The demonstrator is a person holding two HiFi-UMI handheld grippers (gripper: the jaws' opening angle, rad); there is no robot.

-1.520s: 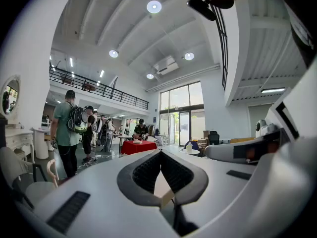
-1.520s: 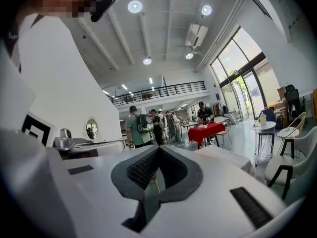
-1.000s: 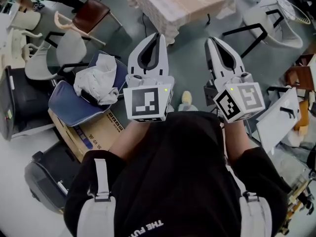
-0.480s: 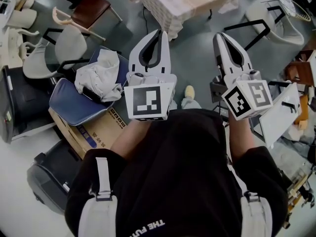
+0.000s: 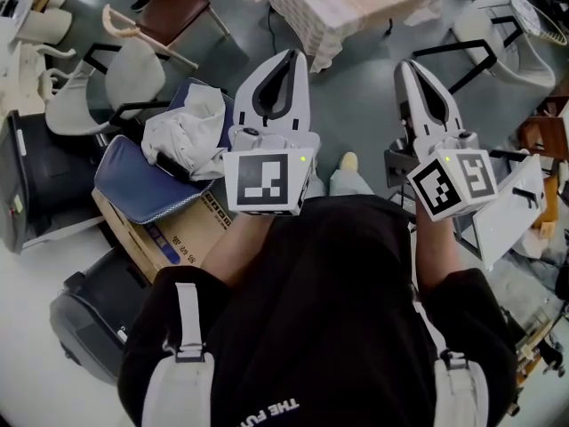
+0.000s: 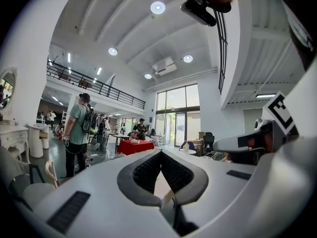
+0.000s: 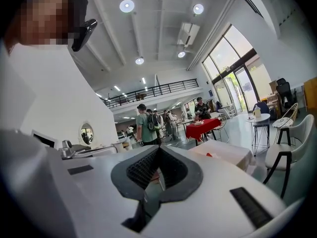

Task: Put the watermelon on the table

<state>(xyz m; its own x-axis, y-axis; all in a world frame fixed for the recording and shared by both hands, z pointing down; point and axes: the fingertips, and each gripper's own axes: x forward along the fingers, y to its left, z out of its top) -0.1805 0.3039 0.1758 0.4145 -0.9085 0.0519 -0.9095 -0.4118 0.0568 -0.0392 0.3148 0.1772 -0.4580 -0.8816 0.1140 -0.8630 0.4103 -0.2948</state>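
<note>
**Both grippers empty, the person steps toward the table**

The left gripper (image 5: pixel 286 60) and the right gripper (image 5: pixel 412 68) are held side by side in front of the person's body and point about level. In each gripper view the two jaws meet at the tips with nothing between them, so both are closed and empty.

Compared with one second ago, the floor scene has slid a little in the head view. The table (image 5: pixel 356 7) with the pale cloth has shifted to the right at the top edge, and the blue chair (image 5: pixel 133 181) on the left has shifted too. The shoe (image 5: pixel 348 161) now shows further forward between the grippers. This looks like walking, not handling.

The watermelon cannot be found in any view. A small red speck (image 7: pixel 210 154) lies on the table in the right gripper view, but it is too small to name. The task seems not yet begun, because the fruit must first be found and gripped.
</note>
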